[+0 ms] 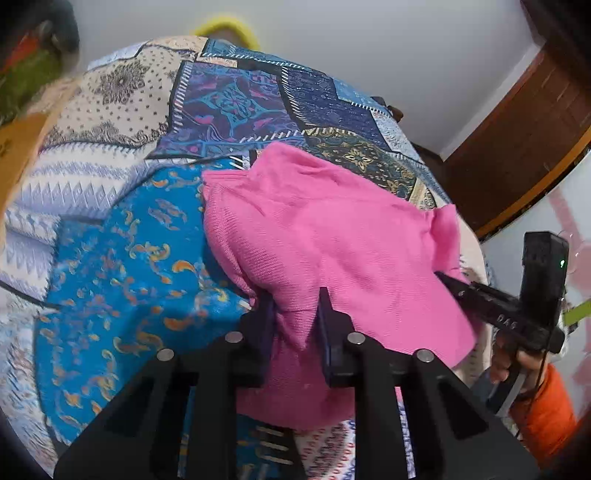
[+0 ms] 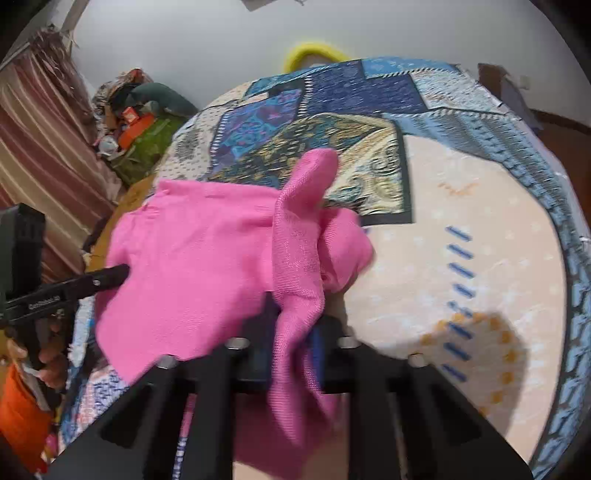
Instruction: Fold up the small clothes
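Two grippers, left gripper and right gripper, each pinch one pink garment (knit) over one patchwork quilt.

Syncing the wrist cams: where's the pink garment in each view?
Left wrist: pink garment centre to right, its near edge clamped in the left gripper; right gripper bites its right edge.
Right wrist: garment centre-left, a bunched fold running down into the right gripper; left gripper enters at its left edge.
Shared landmark: yellow ring behind the quilt's far edge.
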### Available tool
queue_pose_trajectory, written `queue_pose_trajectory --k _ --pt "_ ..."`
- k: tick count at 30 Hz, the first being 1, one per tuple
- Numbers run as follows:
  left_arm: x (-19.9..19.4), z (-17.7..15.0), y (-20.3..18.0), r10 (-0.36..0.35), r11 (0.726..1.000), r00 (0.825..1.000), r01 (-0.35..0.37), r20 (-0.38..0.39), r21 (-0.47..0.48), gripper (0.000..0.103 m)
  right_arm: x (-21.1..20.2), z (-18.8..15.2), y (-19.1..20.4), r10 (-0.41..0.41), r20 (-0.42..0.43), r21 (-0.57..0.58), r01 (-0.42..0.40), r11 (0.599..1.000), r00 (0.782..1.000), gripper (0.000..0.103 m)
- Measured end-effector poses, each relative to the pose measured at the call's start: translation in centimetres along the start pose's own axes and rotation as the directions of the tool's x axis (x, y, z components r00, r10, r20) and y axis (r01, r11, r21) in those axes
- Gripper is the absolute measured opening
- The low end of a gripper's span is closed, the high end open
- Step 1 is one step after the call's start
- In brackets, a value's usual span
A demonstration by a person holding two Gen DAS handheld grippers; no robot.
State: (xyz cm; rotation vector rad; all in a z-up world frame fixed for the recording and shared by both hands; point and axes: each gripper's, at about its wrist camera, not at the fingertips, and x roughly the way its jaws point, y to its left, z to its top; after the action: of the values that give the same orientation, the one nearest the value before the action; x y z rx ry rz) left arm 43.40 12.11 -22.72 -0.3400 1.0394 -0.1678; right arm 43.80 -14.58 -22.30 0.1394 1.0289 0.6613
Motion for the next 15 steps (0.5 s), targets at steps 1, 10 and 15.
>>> queue_pose_trajectory --k 1,10,15 --pt "-0.2 -0.1 -0.1 0.005 1.000 1.000 -0.005 0.003 -0.005 0.017 -0.1 0.0 0.3 -0.012 0.001 -0.011 0.012 1.000 1.000 0.009" --pt "-9.2 -0.7 -4.4 0.080 0.988 0.985 -0.098 0.150 0.122 0.016 -7.1 0.1 6.2 -0.037 0.128 -0.195 0.061 0.979 0.991 0.007" --pt "-14.7 -2.1 -4.9 0.090 0.984 0.972 -0.120 0.216 0.130 0.016 -11.8 0.3 9.8 0.011 0.195 -0.232 0.035 0.972 0.981 0.007"
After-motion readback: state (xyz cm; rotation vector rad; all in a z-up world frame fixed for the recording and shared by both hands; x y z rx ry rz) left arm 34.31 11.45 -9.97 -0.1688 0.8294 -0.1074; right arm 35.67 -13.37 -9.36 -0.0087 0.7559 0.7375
